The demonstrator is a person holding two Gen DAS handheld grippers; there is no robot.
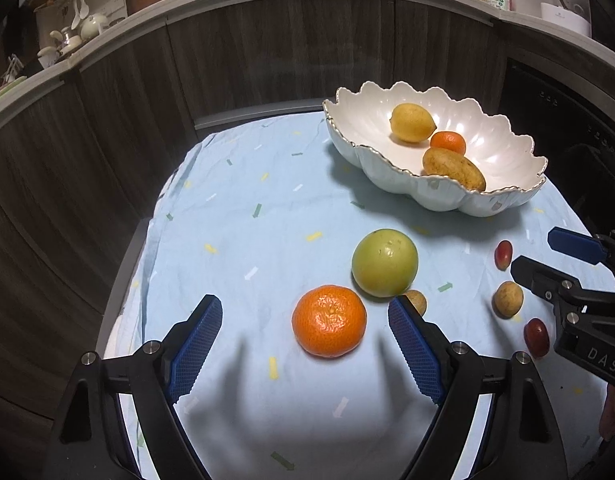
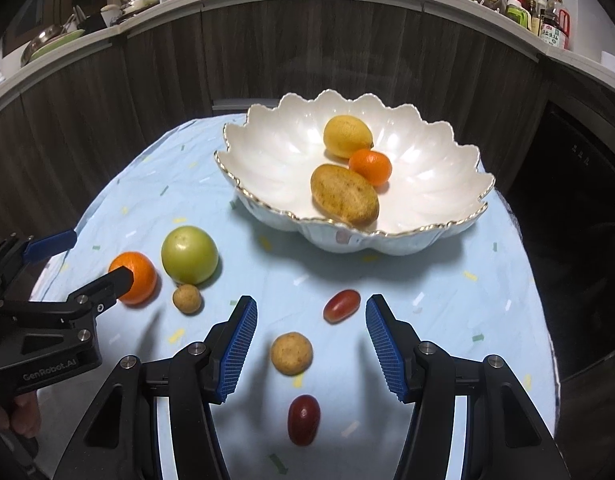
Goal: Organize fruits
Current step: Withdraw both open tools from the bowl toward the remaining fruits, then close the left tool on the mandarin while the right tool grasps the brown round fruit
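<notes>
Left gripper: we see the left gripper (image 1: 305, 344) with its jaws wide apart, nothing pressed between the ribbed blue pads (image 1: 195, 350).
Orange: a round, dimpled orange (image 1: 328, 321) lies on the cloth between the left jaws, nearer the right pad, touching neither.
Green fruit: a smooth, pale green ball (image 1: 385, 262) sits just beyond the left gripper's right finger, near the orange.
Right gripper: the right gripper (image 2: 310, 342) also stands open and empty, same black arms and blue ridged pads (image 2: 237, 350).
Small fruits: between the right jaws we find a rough tan ball (image 2: 291, 352); a second tan ball (image 2: 187, 298) lies off to their left.
Grapes: two glossy red oval grapes. One (image 2: 341, 305) lies just past the right fingertips, long axis slanting up to the right; the other (image 2: 303, 419) lies below the pads, long axis running nearly straight away from the gripper.
Bowl: a white glazed bowl (image 2: 275, 148) with a scalloped, gold-edged rim stands beyond the right gripper; it holds a lemon (image 2: 347, 136), a small orange (image 2: 370, 166) and a speckled brown oval fruit (image 2: 344, 195) whose long axis slants down to the right.
Surface: a wrinkled pale blue cloth (image 1: 243, 216) with small coloured flecks.
Room: dark wood-grain cabinets (image 1: 267, 56) behind, under a pale counter crowded with crockery and bottles.
</notes>
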